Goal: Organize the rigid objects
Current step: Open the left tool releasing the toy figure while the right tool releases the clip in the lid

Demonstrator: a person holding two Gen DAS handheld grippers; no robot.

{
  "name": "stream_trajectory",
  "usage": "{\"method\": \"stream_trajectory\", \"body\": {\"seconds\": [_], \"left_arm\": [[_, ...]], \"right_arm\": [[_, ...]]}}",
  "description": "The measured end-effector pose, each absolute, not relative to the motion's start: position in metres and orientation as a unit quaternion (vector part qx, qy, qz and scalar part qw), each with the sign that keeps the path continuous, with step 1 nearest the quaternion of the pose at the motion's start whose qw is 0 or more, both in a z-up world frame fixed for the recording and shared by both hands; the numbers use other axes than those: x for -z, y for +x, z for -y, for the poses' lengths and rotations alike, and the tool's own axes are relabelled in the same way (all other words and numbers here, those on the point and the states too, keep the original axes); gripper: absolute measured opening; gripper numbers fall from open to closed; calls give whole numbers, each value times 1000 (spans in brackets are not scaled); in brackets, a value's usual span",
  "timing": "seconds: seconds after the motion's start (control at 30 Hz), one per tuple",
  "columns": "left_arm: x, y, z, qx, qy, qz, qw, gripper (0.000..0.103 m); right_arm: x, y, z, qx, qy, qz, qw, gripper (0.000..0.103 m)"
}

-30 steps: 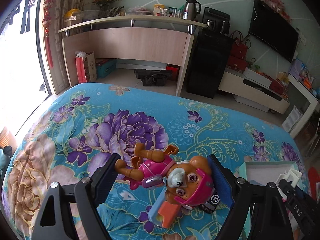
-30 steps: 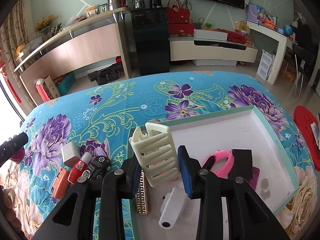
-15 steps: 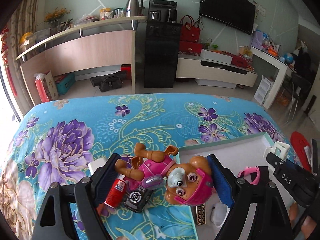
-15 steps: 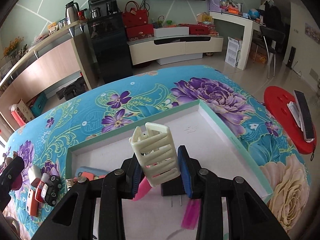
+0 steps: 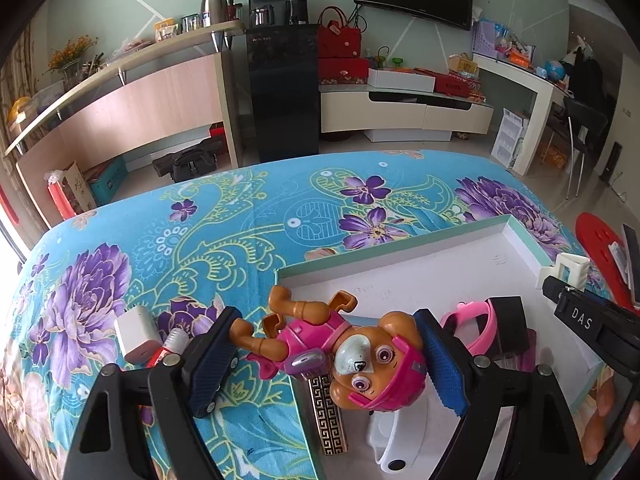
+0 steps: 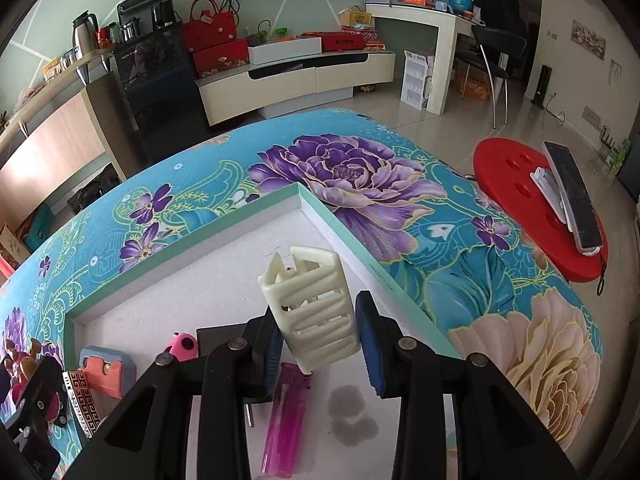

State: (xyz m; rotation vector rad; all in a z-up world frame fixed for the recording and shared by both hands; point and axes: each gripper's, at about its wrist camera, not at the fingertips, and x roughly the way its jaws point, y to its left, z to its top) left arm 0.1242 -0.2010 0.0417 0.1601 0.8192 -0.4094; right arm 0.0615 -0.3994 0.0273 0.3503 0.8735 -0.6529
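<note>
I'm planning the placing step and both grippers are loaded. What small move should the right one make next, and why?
Probably lower the right gripper a little toward the bare white floor of the tray before letting go. It is shut on the cream hair claw, which already hangs above the tray's inside, with the pink lighter just below, so easing slightly toward the far corner should avoid stacking.

Bed: a blue cover (image 5: 248, 216) with big purple flowers.
On it: a flat white box (image 6: 224, 240) with green sides.
Beside the box: a small white block (image 5: 134, 334), a red-and-white tube (image 5: 170, 346).
</note>
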Motion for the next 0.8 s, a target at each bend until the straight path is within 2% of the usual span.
{"method": "stream_trajectory", "body": {"seconds": [0.57, 0.63, 0.7, 0.8], "left_arm": [[-36, 122, 208, 210, 82, -409, 885, 88], [-39, 121, 207, 211, 81, -406, 885, 89], [-41, 121, 205, 212, 80, -404, 886, 89], [-46, 122, 201, 209, 75, -401, 889, 89]], "right_arm": [[-20, 71, 390, 296, 148, -442, 834, 38], [-21, 72, 388, 295, 144, -442, 835, 49], [-21, 73, 386, 293, 141, -441, 837, 64], [-23, 73, 384, 290, 140, -439, 839, 69]]}}
